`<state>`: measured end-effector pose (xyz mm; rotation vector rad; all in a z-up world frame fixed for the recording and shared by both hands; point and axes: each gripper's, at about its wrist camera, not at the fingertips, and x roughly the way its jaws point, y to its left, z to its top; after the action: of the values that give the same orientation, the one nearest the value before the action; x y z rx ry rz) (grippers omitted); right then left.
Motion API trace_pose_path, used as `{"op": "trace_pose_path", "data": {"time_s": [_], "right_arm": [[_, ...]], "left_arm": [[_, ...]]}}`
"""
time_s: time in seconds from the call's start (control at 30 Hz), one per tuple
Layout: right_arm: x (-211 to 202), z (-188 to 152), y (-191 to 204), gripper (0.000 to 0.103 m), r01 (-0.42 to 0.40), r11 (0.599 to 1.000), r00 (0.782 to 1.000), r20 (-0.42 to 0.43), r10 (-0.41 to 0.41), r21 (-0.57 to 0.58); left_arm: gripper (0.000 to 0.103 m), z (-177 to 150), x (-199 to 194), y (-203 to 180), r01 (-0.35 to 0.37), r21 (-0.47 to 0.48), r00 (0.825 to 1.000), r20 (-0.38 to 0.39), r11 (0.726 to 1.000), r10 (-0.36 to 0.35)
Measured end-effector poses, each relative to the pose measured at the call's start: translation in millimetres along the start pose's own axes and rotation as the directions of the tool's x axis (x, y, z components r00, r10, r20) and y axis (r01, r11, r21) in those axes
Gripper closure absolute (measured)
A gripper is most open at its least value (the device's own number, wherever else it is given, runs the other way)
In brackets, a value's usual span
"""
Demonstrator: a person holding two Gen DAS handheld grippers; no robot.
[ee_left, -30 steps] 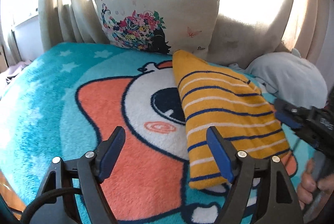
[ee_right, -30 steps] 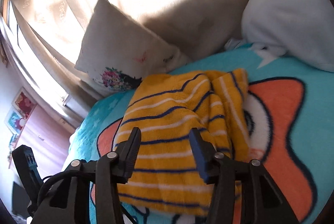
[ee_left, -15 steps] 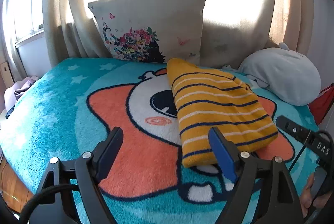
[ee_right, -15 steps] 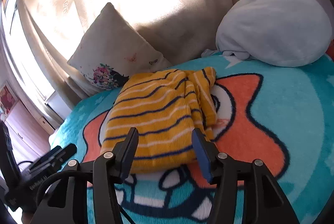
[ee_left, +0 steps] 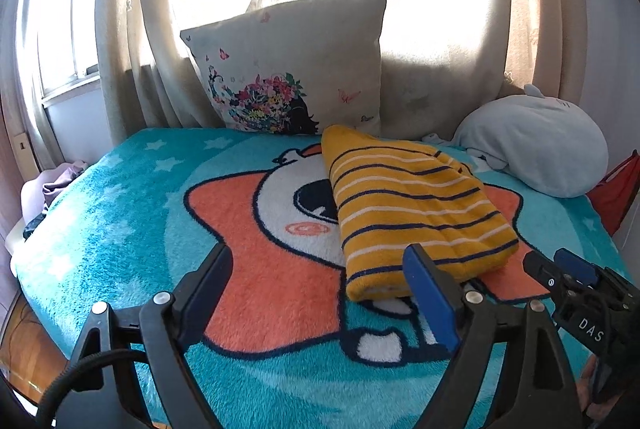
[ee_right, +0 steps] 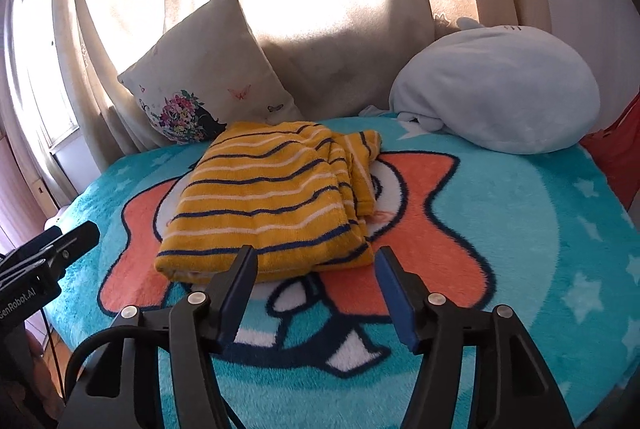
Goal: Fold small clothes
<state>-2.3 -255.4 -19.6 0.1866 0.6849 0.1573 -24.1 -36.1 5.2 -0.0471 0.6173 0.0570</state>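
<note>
Garment: a mustard-yellow fleecy top with navy and white stripes [ee_left: 412, 205] lies folded into a thick flat bundle on the bed, over the white face of the cartoon print; from the right wrist view [ee_right: 272, 205] its layered edges show along the right side.
Bed cover: a turquoise plush blanket with white stars and an orange star-shaped cartoon figure [ee_left: 120, 229] covers the whole surface.
Left claw: the left gripper [ee_left: 320, 277], black with 2 blue-padded fingers, stands wide apart and holds nothing; its right finger overlaps the near edge of the garment in the picture, but whether they touch I cannot tell.
Right claw: the right gripper [ee_right: 314, 281] is likewise spread, empty, just short of the garment's near edge.
Behind: a cream square cushion printed with flowers and butterflies [ee_left: 296, 69] leans on the beige curtains [ee_left: 440, 29], close to the garment's far end.
Right side: a pale blue rounded plush toy [ee_right: 496, 85] rests at the blanket's far right, apart from the garment.
</note>
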Motion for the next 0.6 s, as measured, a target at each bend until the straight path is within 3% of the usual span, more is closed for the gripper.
{"op": "trace_pose_path", "data": {"time_s": [0.43, 0.5, 0.6], "right_arm": [[-17, -12, 1, 0.035, 0.032, 0.999, 0.999, -0.006, -0.032, 0.002], [-20, -13, 5, 0.035, 0.041, 0.999, 0.999, -0.008, -0.041, 0.003], [-22, -16, 12, 0.034, 0.053, 0.999, 0.998, -0.015, -0.053, -0.008]], "left_arm": [[0.009, -3, -36, 6, -0.025, -0.01, 0.993, 0.119, 1.0, 0.026], [0.005, -3, -45, 10, -0.044, -0.017, 0.987, 0.156, 0.999, 0.046], [0.0, -5, -65, 16, -0.113, -0.026, 0.963, 0.244, 0.993, 0.116]]}}
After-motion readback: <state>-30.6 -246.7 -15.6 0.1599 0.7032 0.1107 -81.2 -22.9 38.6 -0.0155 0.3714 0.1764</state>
